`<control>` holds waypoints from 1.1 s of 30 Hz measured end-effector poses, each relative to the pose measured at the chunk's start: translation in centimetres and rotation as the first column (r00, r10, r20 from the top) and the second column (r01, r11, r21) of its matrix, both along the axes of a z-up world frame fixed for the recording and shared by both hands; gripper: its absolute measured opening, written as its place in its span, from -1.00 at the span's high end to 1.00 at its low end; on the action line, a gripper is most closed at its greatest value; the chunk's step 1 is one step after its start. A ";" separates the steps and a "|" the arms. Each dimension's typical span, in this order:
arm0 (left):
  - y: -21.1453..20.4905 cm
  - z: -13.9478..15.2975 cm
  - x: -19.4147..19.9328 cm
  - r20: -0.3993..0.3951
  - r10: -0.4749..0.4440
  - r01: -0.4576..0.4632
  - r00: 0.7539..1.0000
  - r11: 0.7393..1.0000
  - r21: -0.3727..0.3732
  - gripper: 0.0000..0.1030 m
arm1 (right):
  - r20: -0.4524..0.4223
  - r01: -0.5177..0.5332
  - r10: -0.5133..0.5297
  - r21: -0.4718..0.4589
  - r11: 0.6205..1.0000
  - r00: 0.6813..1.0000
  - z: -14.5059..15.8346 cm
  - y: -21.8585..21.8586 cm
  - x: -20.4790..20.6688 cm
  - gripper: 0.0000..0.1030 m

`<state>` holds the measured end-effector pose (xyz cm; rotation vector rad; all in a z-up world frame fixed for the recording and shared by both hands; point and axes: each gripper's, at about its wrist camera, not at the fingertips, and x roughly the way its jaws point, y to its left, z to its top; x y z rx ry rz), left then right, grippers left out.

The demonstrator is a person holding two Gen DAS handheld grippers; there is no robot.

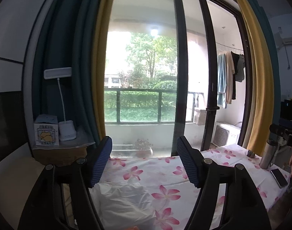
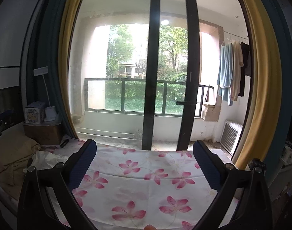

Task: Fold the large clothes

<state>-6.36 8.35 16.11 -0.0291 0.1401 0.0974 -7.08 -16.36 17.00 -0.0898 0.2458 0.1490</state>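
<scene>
Nearest the lens, the left gripper point(image 1: 145, 161) stands with its jaws well apart and nothing between them; the ribbed blue pads point(image 1: 101, 163) touch no cloth. The right gripper point(image 2: 145, 164) stands wider still, likewise empty.

Landmark: the flowered sheet point(image 2: 146, 187), a flat white cotton spread printed with pink blossoms, covering the work surface in front of the glass balcony door point(image 2: 151, 67).

- The white garment point(image 1: 122, 201) lies bunched on the near left part of the sheet, just below the left gripper — soft, thin, heavily creased, no edge or sleeve distinguishable. In the right view it shows only as a crumpled mass at the sheet's left margin.
- A tan pillow or blanket point(image 2: 11, 157) lies off the sheet's left edge.
- A steel flask point(image 1: 268, 153) and a dark phone point(image 1: 279, 177) rest on the sheet's far right part.

Judgement: folding has not begun. The step in hand is to take hold and spread. Done well, each gripper descends to a separate corner or shoulder seam, pinches a single layer, and draws the cloth flat across the bare middle of the sheet — clear of flask and phone.
</scene>
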 end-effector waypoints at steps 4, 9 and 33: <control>0.8 0.2 -0.5 0.009 0.010 -0.010 1.000 1.000 -0.007 -0.46 | 0.009 -0.010 0.010 -0.006 1.000 1.000 0.2 0.9 -0.1 -0.94; 1.4 -0.2 -0.6 0.001 0.006 -0.006 1.000 1.000 -0.011 -0.50 | 0.004 -0.017 0.017 -0.008 1.000 1.000 0.1 1.7 -0.1 -0.94; 1.3 -3.3 1.3 -0.076 -0.023 0.019 0.997 0.998 -0.053 -0.51 | -0.082 0.016 -0.017 -0.003 1.000 0.997 -2.3 -0.3 1.6 -0.95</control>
